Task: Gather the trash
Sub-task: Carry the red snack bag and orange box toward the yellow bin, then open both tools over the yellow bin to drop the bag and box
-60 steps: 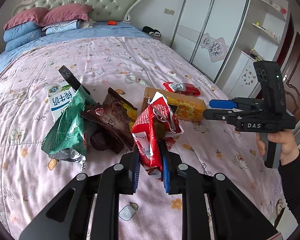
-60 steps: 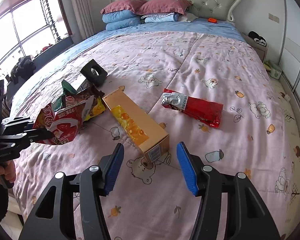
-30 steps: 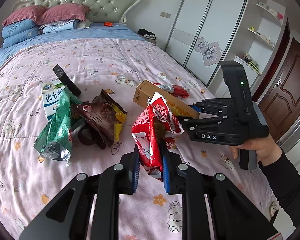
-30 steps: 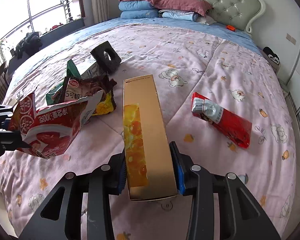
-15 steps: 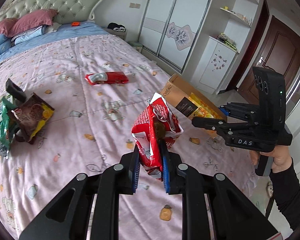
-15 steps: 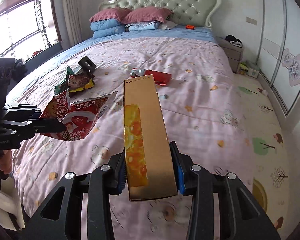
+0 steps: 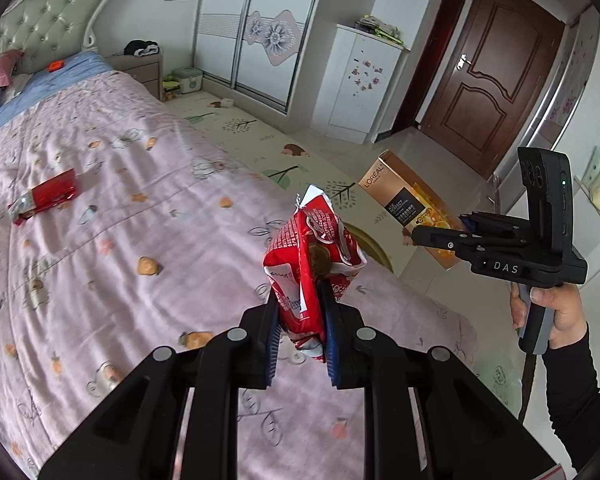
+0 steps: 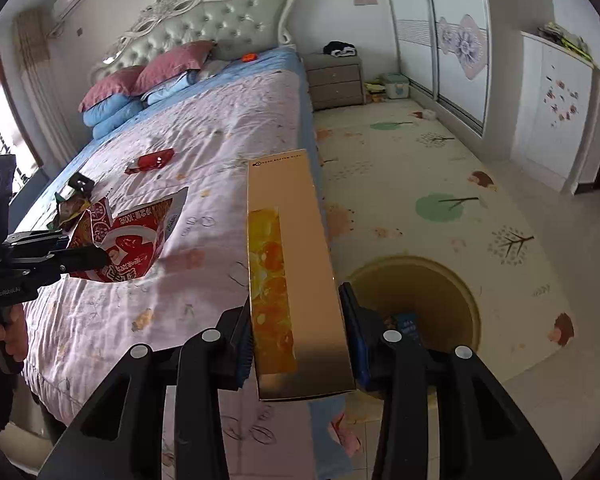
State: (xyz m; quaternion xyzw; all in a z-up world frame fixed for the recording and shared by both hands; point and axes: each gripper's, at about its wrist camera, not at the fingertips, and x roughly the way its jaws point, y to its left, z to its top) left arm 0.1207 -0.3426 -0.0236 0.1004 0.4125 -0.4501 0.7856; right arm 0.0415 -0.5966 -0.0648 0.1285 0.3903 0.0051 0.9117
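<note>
Left gripper: 2 blue pads are clenching the lower end of a red snack bag. The bag is standing upright from the jaws, torn top open, and is hanging above the foot end of the pink quilt. In the right wrist view the same left gripper is entering from 9 o'clock, with the red snack bag spreading out from its tip over the quilt.

Right gripper: the jaws are gripping a long gold carton by its 2 long sides. The carton is pointing toward 12 o'clock, its near end lying between the pads. In the left wrist view the right gripper is sitting at 3 o'clock, a hand in a black sleeve wrapping its handle, and the gold carton is sticking out toward 11 o'clock over the floor.

Round yellow bin: it is standing on the patterned floor mat just beside the bed's foot corner, at 4 o'clock of the carton. A blue item is lying inside; I cannot tell what it is.

Quilt, farther out: 1 red wrapper is lying flat at 11 o'clock, well apart from both grippers. A small heap of wrappers is sitting near the left edge of the bed at 10 o'clock.
</note>
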